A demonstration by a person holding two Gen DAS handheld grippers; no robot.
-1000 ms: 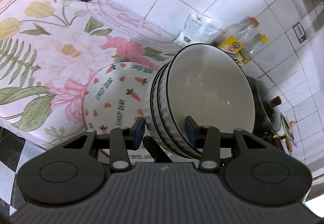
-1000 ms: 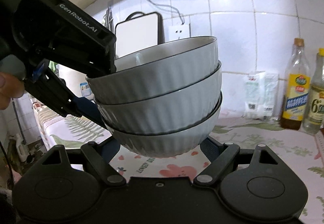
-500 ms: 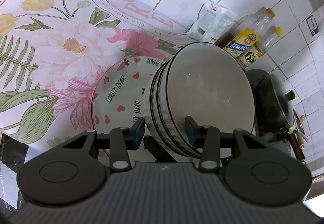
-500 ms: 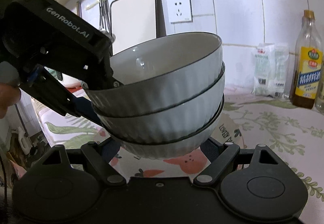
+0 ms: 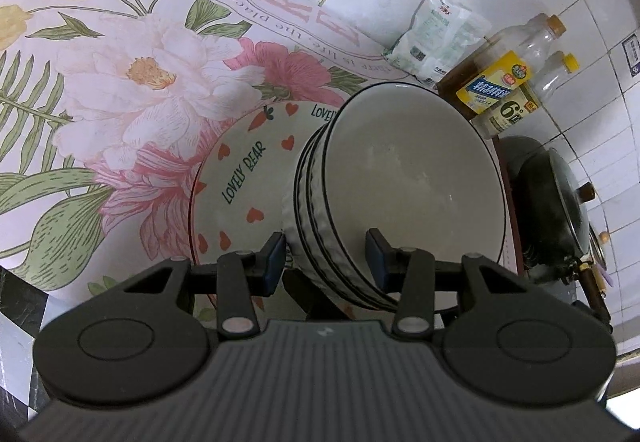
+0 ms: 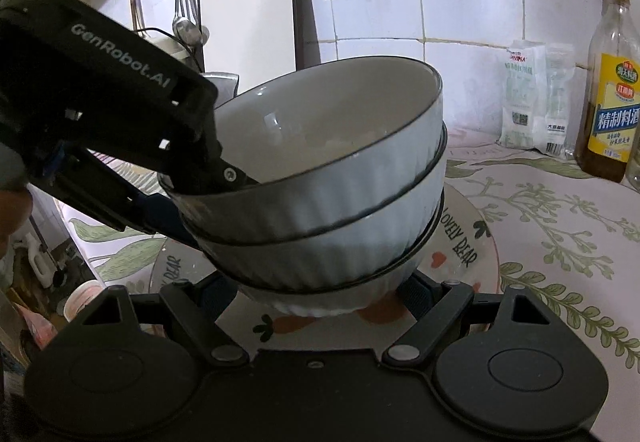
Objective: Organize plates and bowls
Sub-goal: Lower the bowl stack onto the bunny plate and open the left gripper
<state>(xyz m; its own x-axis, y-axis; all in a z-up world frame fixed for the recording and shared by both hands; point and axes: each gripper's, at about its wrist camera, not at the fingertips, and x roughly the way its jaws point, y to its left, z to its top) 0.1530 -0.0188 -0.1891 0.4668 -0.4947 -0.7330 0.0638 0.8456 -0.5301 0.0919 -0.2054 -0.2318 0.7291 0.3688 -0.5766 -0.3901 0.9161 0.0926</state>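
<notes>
The left claw (image 5: 326,256) clamps the rims of the three stacked bowls (image 5: 400,186), now lower and over the "Lovely Bear" plate (image 5: 240,186) mid-desk; set-down looks near. The right claw (image 6: 316,292) brackets the bottom bowl; its grip is unclear.

Stack of three bowls (image 6: 320,194) sits above plate (image 5: 240,178) on floral mat (image 5: 120,82); salt bag (image 6: 532,98) and two bottles (image 5: 504,78) behind right, by wall.
</notes>
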